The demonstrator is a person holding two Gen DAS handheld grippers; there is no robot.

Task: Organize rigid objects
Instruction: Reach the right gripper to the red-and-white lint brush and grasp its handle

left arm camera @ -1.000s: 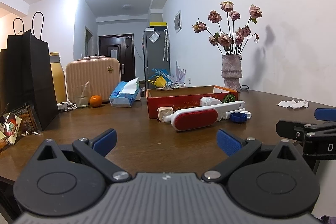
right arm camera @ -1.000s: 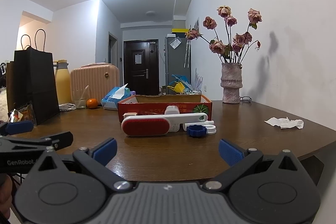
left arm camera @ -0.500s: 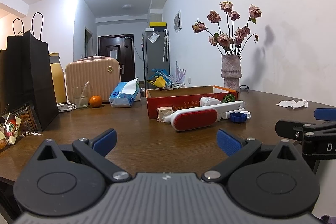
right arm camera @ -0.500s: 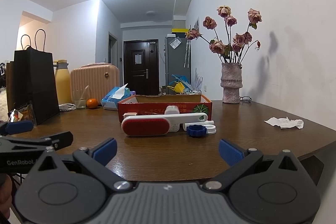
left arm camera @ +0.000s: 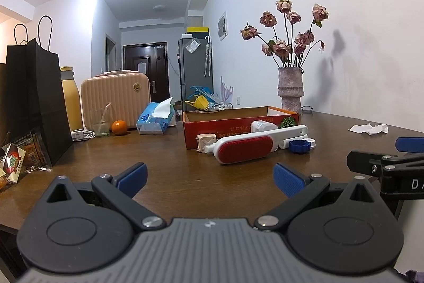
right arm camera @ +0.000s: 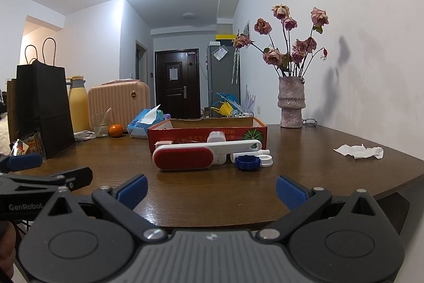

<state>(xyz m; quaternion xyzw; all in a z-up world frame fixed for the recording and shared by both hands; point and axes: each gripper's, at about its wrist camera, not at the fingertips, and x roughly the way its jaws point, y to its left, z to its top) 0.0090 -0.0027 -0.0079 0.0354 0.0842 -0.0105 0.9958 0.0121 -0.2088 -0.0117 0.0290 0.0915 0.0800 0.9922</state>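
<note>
A shallow red cardboard box (left arm camera: pixel 238 123) (right arm camera: pixel 206 133) sits mid-table. In front of it lie a white lint brush with a red pad (left arm camera: pixel 246 149) (right arm camera: pixel 185 158), a blue ridged cap (left arm camera: pixel 299 146) (right arm camera: pixel 247 163), a white cap (right arm camera: pixel 266 160), a small beige square piece (left arm camera: pixel 205 142) and a white bottle (left arm camera: pixel 261 127) (right arm camera: pixel 216 137). My left gripper (left arm camera: pixel 210 179) is open and empty, well short of the brush. My right gripper (right arm camera: pixel 212 190) is open too, nothing between its fingers, near the table's front edge. Each view shows the other gripper at its side.
A black paper bag (left arm camera: pixel 29 102), yellow flask (left arm camera: pixel 70 97), pink case (left arm camera: pixel 115 97), glass (left arm camera: pixel 99 121), orange (left arm camera: pixel 118 127) and tissue pack (left arm camera: pixel 156 118) line the left back. A vase of dried roses (left arm camera: pixel 290 92) stands by the wall. Crumpled tissue (right arm camera: pixel 357 150) lies right. Snack packets (left arm camera: pixel 16 158) sit at the near left.
</note>
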